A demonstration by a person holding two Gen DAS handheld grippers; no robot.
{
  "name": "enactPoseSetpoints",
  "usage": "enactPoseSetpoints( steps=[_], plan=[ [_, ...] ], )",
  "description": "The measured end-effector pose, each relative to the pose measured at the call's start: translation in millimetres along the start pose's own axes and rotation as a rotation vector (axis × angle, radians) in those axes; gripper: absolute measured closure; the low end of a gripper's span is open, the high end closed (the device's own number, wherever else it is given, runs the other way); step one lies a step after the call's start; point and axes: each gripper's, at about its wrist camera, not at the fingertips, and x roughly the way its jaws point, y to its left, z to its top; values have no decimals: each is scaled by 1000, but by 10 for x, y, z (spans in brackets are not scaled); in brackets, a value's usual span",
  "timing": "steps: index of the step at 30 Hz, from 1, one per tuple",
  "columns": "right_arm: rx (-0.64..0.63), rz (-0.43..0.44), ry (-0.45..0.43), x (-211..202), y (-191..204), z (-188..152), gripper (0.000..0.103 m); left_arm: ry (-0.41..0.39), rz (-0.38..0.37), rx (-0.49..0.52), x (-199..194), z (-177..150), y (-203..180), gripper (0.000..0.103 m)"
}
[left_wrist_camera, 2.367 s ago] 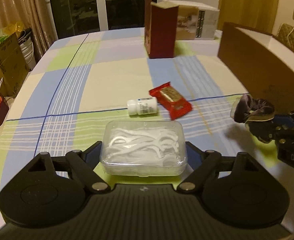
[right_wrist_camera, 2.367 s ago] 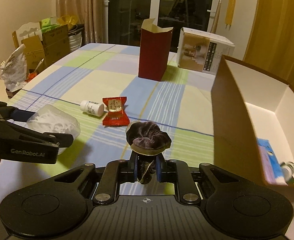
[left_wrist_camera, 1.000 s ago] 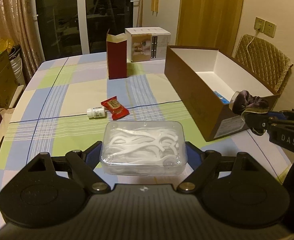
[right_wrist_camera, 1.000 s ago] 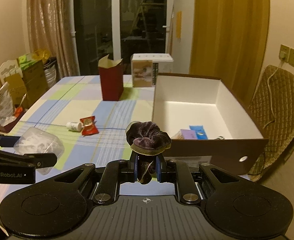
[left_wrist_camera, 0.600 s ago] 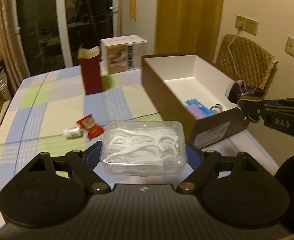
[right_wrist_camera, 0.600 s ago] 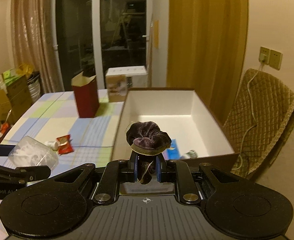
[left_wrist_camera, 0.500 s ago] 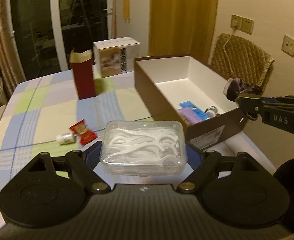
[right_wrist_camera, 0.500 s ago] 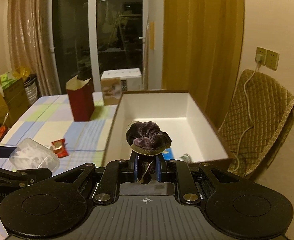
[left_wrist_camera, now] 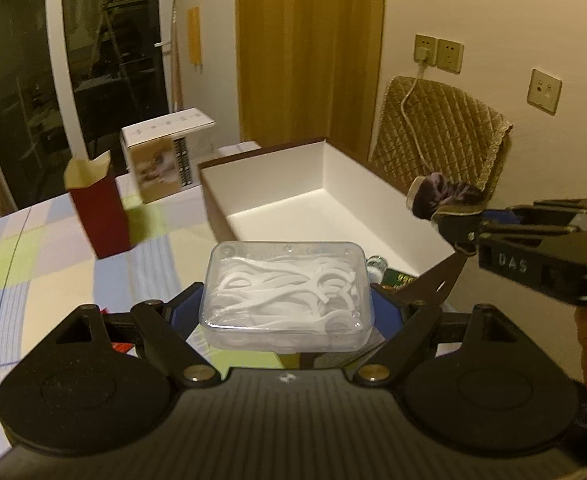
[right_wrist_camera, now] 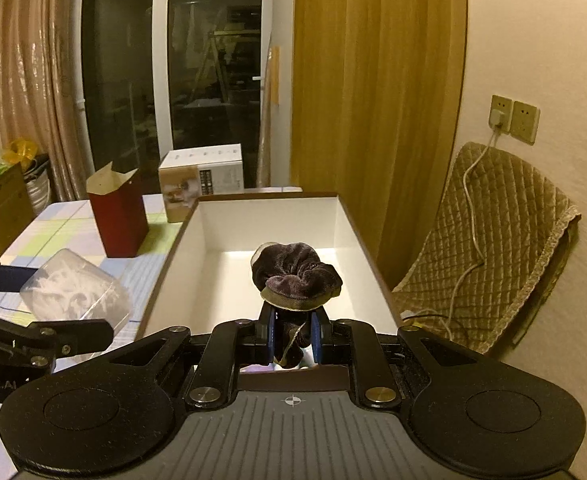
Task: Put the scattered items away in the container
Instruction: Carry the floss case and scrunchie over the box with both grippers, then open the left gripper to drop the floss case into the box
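My left gripper [left_wrist_camera: 287, 312] is shut on a clear plastic box of white floss picks [left_wrist_camera: 286, 294], held above the table beside the near end of the brown box with a white inside [left_wrist_camera: 333, 204]. The floss box also shows in the right wrist view [right_wrist_camera: 73, 292]. My right gripper [right_wrist_camera: 292, 338] is shut on a dark velvet scrunchie [right_wrist_camera: 295, 276], held over the near end of the brown box [right_wrist_camera: 213, 264]. The scrunchie also shows in the left wrist view [left_wrist_camera: 441, 196]. A small bottle [left_wrist_camera: 375, 266] and a green item [left_wrist_camera: 399, 280] lie inside the box.
A tall red carton [left_wrist_camera: 99, 208] and a white product box [left_wrist_camera: 161, 160] stand on the checked tablecloth [left_wrist_camera: 33, 264]. A quilted chair [right_wrist_camera: 489, 248] with a cable stands right of the box. A red packet edge [left_wrist_camera: 119, 346] peeks from under my left gripper.
Both grippers have moved right from over the table to the brown box, keeping their loads. The bottle and red packet on the cloth have dropped out of view.
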Motion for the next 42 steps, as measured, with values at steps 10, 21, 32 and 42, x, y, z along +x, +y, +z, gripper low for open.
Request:
enactPoseSetpoints(
  steps=[10,21,32,42],
  plan=[
    [10,-4,22,186,-122,15,83,14,-32,19,314,126,-143,21],
    [8,-9,50,415,-209,22,83,42,-43,27,636,156,-140,21],
    [14,-12,71,589,-267,0,83,56,-55,45,892,195,-153,21],
    [19,-14,81,646,-321,-15,83,26,-57,50,980,224,-167,20]
  ],
)
